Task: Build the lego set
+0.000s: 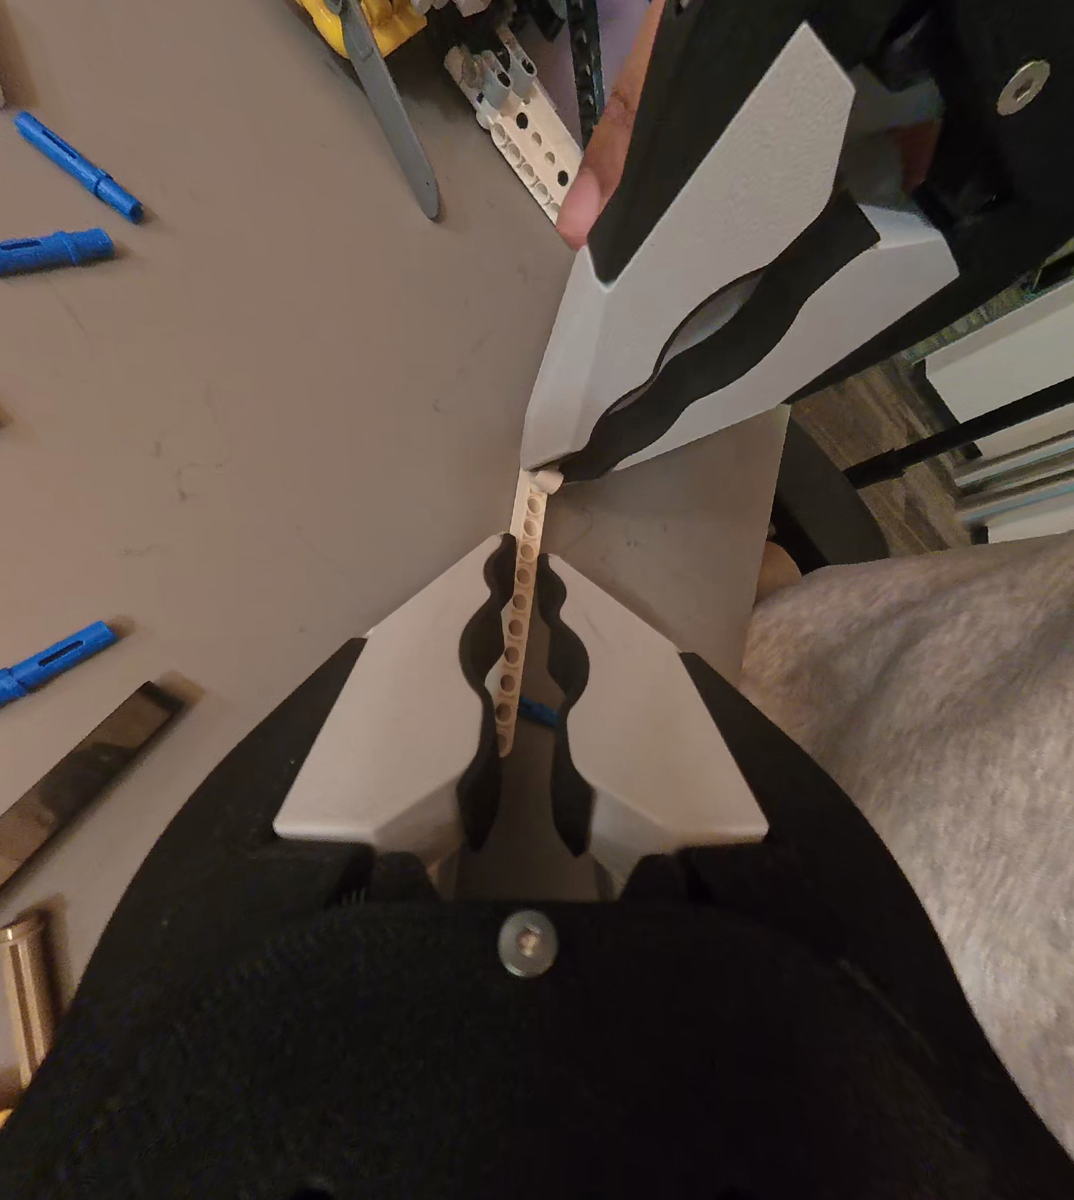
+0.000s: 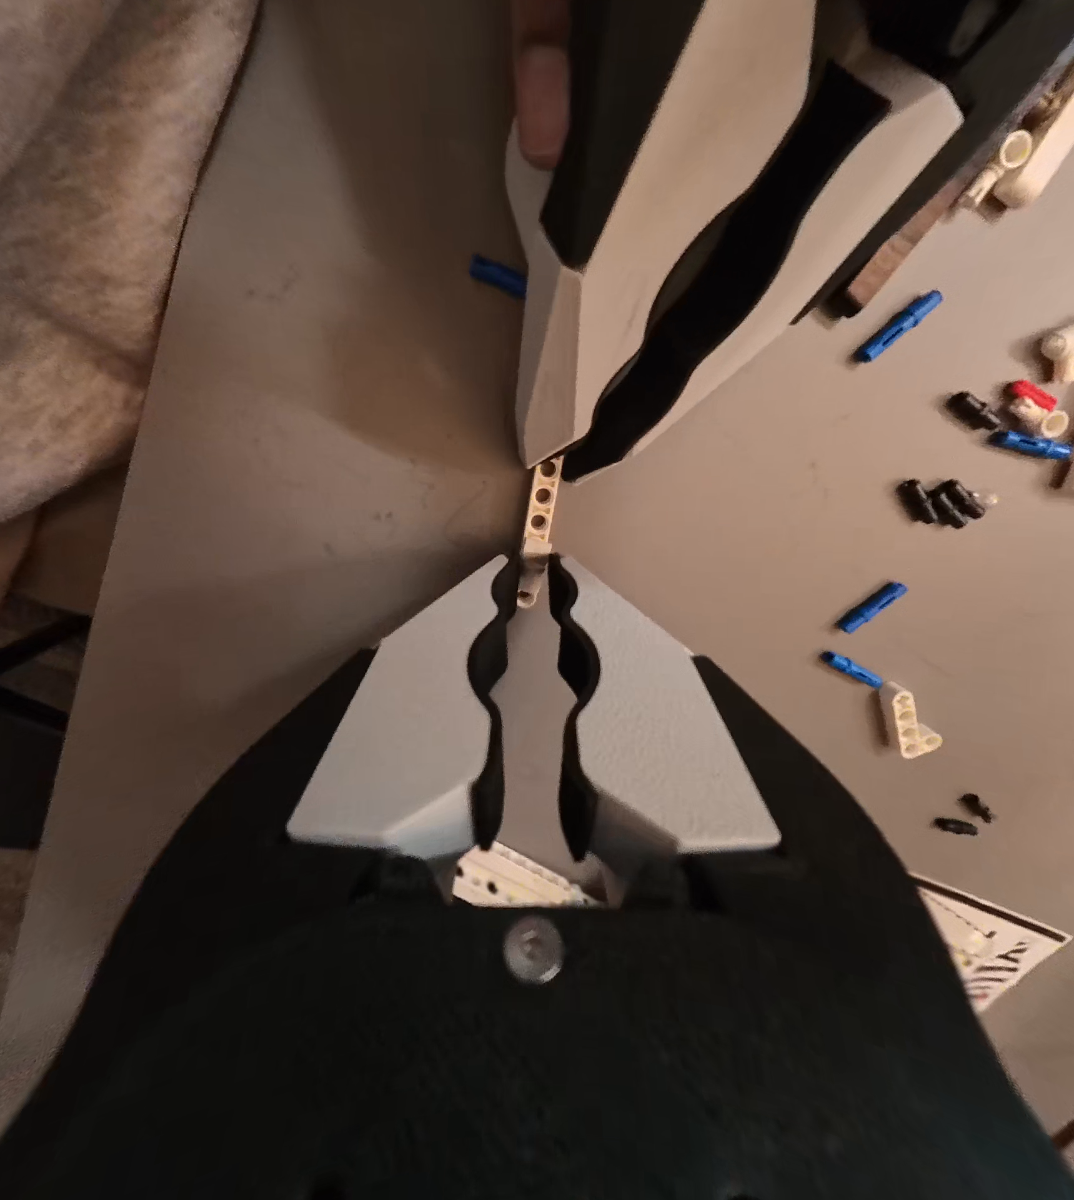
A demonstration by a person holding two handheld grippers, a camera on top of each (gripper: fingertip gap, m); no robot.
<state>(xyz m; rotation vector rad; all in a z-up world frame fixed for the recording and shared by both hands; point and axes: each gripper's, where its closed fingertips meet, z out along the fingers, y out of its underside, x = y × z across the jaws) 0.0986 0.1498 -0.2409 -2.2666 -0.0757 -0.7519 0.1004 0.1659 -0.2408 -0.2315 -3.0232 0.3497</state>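
Left gripper point(image 1: 524, 552) is clenching a long white plastic lego beam with a row of round holes point(image 1: 519, 617); the black wavy pads are pressing its two flat sides, and the beam is running forward out past the fingertips, held clear above the grey tabletop point(image 1: 261, 422). A blue lego pin point(image 1: 537, 711) is showing just right of the beam's near end, between the pads; whether it is seated in the beam cannot be told.

Right gripper point(image 2: 531, 562) is facing the left one tip to tip. Its pads are closing on a small pale lego connector piece point(image 2: 529, 575) sitting at the far end of the same beam point(image 2: 544, 497). In the left wrist view this connector point(image 1: 547, 482) is touching the beam's end, right at the other gripper's point(image 1: 550, 464) tips. The left gripper point(image 2: 563, 454) is appearing at the top of the right wrist view.

Loose parts are lying on the table: three blue pins point(image 1: 76, 165) to the left in the left wrist view, a black flat bar point(image 1: 60, 805), a metal cylinder point(image 1: 24, 987), a grey blade-shaped piece point(image 1: 391, 110), a white holed assembly point(image 1: 521, 123). Right wrist view: blue pins point(image 2: 871, 607), black pins point(image 2: 940, 503), a white angled holed piece point(image 2: 907, 724), all well apart from the grippers.

A grey knitted fabric point(image 1: 943, 779) is lying beside the table edge.
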